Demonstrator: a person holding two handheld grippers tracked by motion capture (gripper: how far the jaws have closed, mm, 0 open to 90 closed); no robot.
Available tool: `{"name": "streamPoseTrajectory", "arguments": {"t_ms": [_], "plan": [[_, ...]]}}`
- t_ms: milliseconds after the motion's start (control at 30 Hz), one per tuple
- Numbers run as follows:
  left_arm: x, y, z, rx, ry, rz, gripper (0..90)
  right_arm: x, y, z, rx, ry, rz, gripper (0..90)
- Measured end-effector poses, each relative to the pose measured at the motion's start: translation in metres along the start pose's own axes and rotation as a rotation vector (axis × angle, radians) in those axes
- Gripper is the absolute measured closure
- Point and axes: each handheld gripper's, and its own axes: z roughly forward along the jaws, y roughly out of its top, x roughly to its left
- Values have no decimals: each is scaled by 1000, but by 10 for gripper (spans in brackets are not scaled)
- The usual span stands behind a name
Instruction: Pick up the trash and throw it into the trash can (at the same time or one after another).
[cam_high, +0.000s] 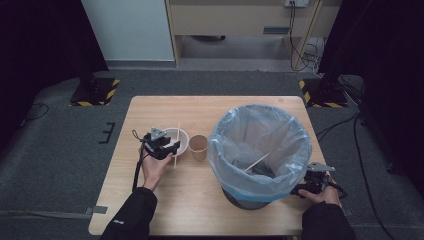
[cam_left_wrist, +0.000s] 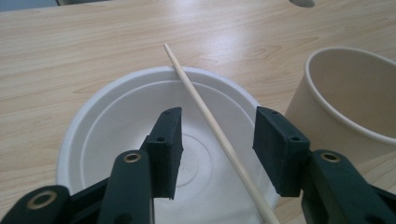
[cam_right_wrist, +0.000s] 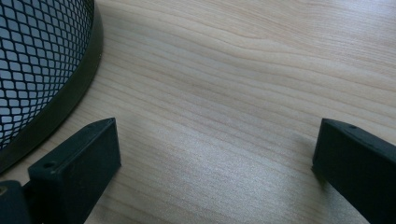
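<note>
Wooden chopstick (cam_left_wrist: 212, 122) lies across white bowl (cam_left_wrist: 93, 126), between left gripper (cam_left_wrist: 217, 140) jaws, not yet pinched. One stick already in bin (cam_high: 260, 150); right gripper (cam_right_wrist: 215, 163) gapes, empty, beside bin.

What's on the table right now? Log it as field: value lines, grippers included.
table: wooden
bowl: white, empty
stick: wooden, lying across the bowl
cup: tan paper, beside the bowl
bin: mesh, lined with a bag, another stick inside
left gripper: open, jaws either side of the stick
right gripper: open, low over the table by the bin
</note>
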Motion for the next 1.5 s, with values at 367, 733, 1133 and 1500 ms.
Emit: {"name": "streamPoseTrajectory", "arguments": {"t_ms": [367,733,1133,1500], "plan": [[1,-3,10,61,5,-3,714,0,0,0,0,0,0,11],[11,-4,6,75,17,-20,851,0,0,0,0,1,3,11],[18,9,-19,-12,1,-48,853,0,0,0,0,1,3,11],[15,33,-53,-157,-39,-56,853,0,0,0,0,1,3,11]]}}
